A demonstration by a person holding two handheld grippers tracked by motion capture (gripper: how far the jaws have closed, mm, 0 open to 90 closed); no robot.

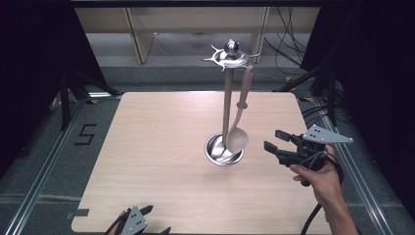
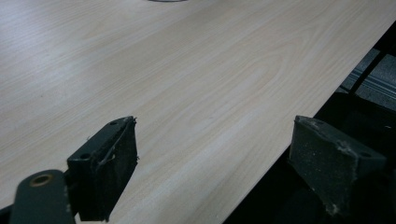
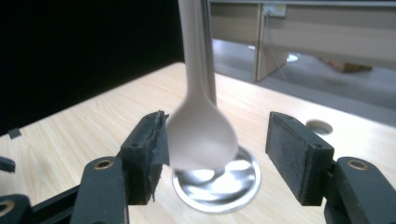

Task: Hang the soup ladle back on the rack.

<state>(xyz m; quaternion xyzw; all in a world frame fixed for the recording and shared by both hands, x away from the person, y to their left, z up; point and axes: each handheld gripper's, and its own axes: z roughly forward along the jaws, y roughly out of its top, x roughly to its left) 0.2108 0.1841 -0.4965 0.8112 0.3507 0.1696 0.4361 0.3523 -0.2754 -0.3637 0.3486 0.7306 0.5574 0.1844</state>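
Hanging from the utensil stand [image 1: 226, 105] at tabletop [image 1: 161, 161] centre, the ladle [image 1: 238, 132] sat free; right hand-held gripper [image 1: 277, 146] at 3 o'clock was open, empty. Left hand-held gripper [image 1: 149, 223] idled open at 7 o'clock.

The utensil stand [image 1: 226, 105] with its hanging ladle [image 1: 238, 128] blocks the surface's [image 1: 156, 147] centre-right; the left half and near edge lie open.
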